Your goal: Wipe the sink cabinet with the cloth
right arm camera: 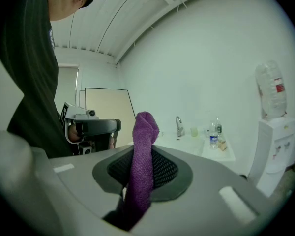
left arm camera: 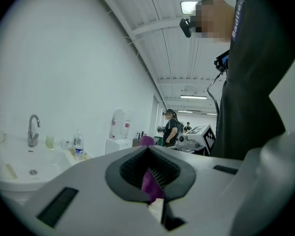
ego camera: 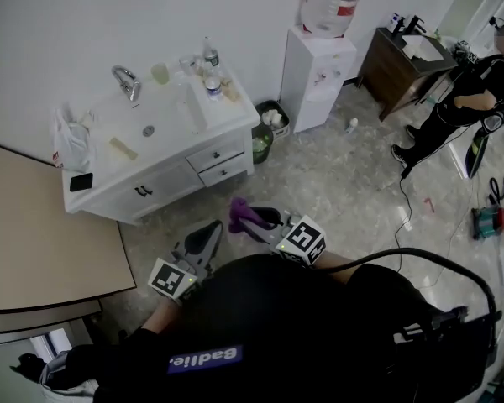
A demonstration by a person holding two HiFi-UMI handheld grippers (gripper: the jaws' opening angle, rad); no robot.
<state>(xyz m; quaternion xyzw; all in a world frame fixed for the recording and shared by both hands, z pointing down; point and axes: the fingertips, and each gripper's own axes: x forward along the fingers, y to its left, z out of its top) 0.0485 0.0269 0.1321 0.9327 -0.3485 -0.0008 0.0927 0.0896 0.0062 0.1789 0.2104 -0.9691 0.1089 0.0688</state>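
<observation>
The cloth is pinched in the right gripper's fingers, well short of the sink cabinet. The left gripper's fingers are closed on a purple corner. That thin hold could slip mid-wipe.

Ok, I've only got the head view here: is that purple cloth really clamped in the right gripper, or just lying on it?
Observer: Clamped. The right gripper view shows the right gripper shut on the purple cloth, its end standing up past the jaws.
Operator: And the other one?
Observer: The left gripper is shut on a small purple scrap; whether it belongs to that cloth, I cannot tell.
</observation>
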